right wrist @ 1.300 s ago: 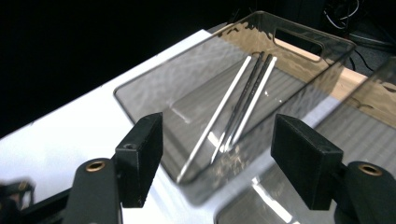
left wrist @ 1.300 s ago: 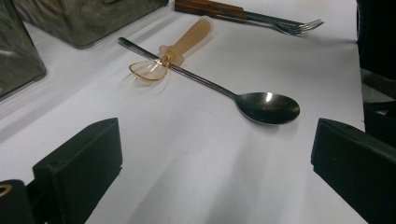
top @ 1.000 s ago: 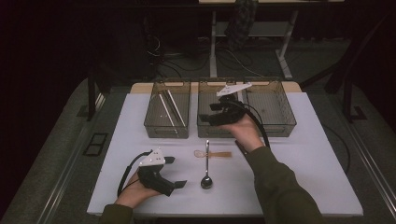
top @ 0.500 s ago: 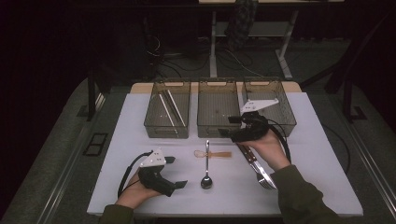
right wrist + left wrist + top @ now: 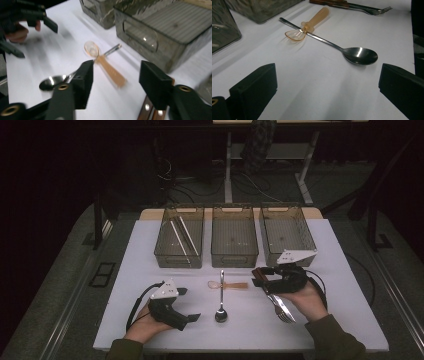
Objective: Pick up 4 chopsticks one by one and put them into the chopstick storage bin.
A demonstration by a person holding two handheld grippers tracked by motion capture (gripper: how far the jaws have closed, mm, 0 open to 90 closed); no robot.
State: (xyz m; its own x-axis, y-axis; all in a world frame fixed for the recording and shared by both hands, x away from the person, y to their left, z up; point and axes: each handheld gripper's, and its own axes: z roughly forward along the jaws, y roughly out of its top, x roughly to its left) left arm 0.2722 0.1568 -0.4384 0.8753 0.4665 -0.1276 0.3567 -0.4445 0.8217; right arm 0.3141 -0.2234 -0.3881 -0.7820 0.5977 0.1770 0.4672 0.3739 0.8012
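A metal spoon (image 5: 221, 296) lies on the white table (image 5: 325, 270) with a small orange plastic spoon (image 5: 231, 284) crossing its handle. Two wooden-handled forks (image 5: 281, 306) lie to the right. My right gripper (image 5: 259, 276) hovers low over the fork handles, pointing left at the orange spoon. Its jaws have just been closing but stand apart with nothing pressed between them; in the right gripper view (image 5: 117, 68) the orange spoon (image 5: 110, 71) lies ahead of them and the wooden handles (image 5: 147, 111) beneath. My left gripper (image 5: 189, 304) rests open at the front left, facing the metal spoon (image 5: 359, 55).
Three clear bins stand in a row at the back: the left bin (image 5: 177, 259) holds long thin sticks (image 5: 180, 237), while the middle bin (image 5: 235, 257) and right bin (image 5: 265, 235) look bare. The table's front edge runs just below both hands.
My right gripper has come from above the middle bin, down and toward the front right, to the fork handles, and its jaws have narrowed. The left gripper has stayed put.
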